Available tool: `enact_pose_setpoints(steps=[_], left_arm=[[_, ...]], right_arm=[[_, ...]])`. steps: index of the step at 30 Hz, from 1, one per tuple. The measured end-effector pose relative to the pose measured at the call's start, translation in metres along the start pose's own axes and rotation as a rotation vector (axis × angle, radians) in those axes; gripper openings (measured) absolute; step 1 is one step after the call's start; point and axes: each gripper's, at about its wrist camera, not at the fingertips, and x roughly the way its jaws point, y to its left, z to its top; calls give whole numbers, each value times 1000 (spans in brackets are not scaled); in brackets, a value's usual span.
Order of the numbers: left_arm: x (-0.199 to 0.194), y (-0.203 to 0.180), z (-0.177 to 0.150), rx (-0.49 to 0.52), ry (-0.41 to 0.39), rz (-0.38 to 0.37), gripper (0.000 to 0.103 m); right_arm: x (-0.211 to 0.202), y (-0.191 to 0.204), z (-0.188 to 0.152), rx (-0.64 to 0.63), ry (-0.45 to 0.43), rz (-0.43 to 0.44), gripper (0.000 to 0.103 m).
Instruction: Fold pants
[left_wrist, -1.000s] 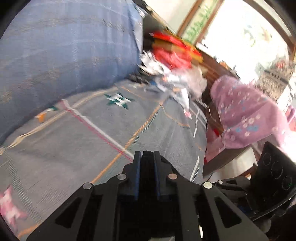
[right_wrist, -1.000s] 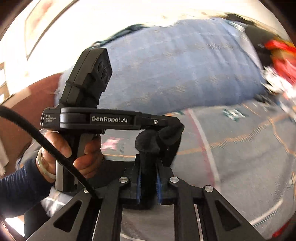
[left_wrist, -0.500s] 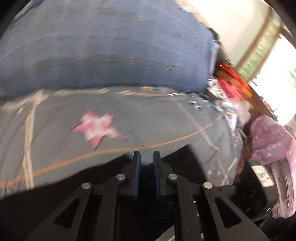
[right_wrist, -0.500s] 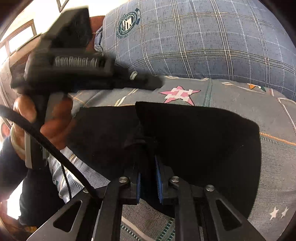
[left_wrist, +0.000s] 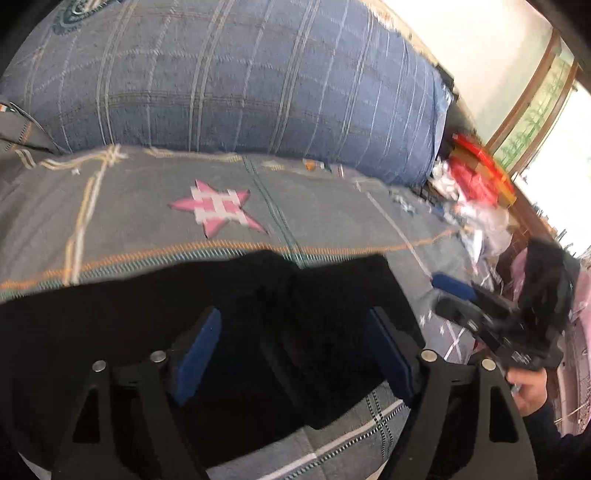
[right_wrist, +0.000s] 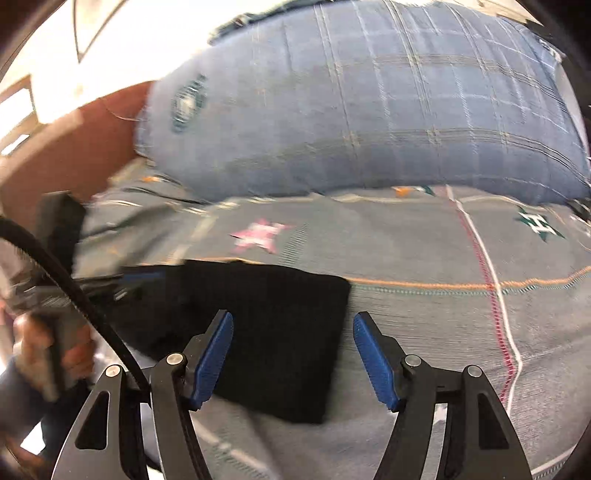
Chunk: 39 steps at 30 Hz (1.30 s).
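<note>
The black pants (right_wrist: 280, 332) lie folded flat on the grey patterned bedspread (right_wrist: 424, 251). In the left wrist view the pants (left_wrist: 240, 295) fill the lower middle. My left gripper (left_wrist: 291, 347) is open and empty just above the pants, its blue pads (left_wrist: 199, 350) wide apart. My right gripper (right_wrist: 291, 354) is open and empty over the right edge of the pants. The right gripper also shows blurred at the right of the left wrist view (left_wrist: 480, 310), and the left gripper at the left of the right wrist view (right_wrist: 122, 280).
A big blue plaid cushion (left_wrist: 240, 74) lies along the back of the bed. A pile of red and clear plastic bags (left_wrist: 476, 192) sits at the far right. A pink star (left_wrist: 218, 210) marks the bedspread. A brown wooden headboard (right_wrist: 66, 155) stands left.
Both grippers were shut on the black pants and have opened. The pants went from held up to lying folded flat on the bed. Both grippers have pulled back a little.
</note>
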Motion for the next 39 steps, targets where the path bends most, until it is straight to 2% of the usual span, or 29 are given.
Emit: enact_pose_setpoints(steps=[2,4,6,8,10,11,14,19,21,25,27,29,31,32,33,34,35,36,37,39], left_arm=[[8,-8,-4,4,16,34,79],[10,-14,-7,28,7,70,79],[7,-17,-8,52,-9,120,79],[2,-13,-7,45,-15,128,79],[-4,-6,-8,20,-20,130,79],[-8,-1,-8,1,-25,137,79],[-20,11,-12,-40,-37,144,79],[-24,11,-15,-46,-33,142,80],[-22,4,-15,-46,-31,125,80],[-12,-15,-18,-20,-19,119,81],[-3,-24,-17,-11,-11,135,83],[7,-28,-16,-26,2,147,83],[17,-28,-17,-36,15,179,83],[23,-27,-19,-42,29,211,83],[27,-25,-22,-44,43,223,83],[31,-23,-26,-47,57,221,82],[31,-22,-29,-39,56,219,72],[32,-23,-31,-7,49,237,55],[32,-26,-30,34,54,247,47],[30,-26,-23,32,53,215,16]], right_arm=[[11,6,5,-24,17,-27,72],[10,24,-1,-65,5,45,72],[15,41,-5,-132,9,60,72],[23,56,-13,-195,20,29,71],[34,72,-24,-241,53,44,68],[37,77,-30,-258,74,64,67],[31,96,-54,-323,103,198,68],[6,88,-54,-311,88,354,68],[-6,76,-48,-293,58,329,68],[-15,39,-32,-206,9,202,69],[-9,15,-20,-135,-9,78,70],[6,-8,-10,-39,-3,3,71],[24,-24,-4,51,38,-12,71],[36,-32,-5,95,69,0,65],[44,-34,-6,110,84,18,52],[50,-34,-8,116,95,46,25],[51,-32,-11,115,86,49,25],[48,-30,-11,108,72,46,24],[44,-28,-11,108,62,47,22],[31,-28,-8,130,19,53,21]])
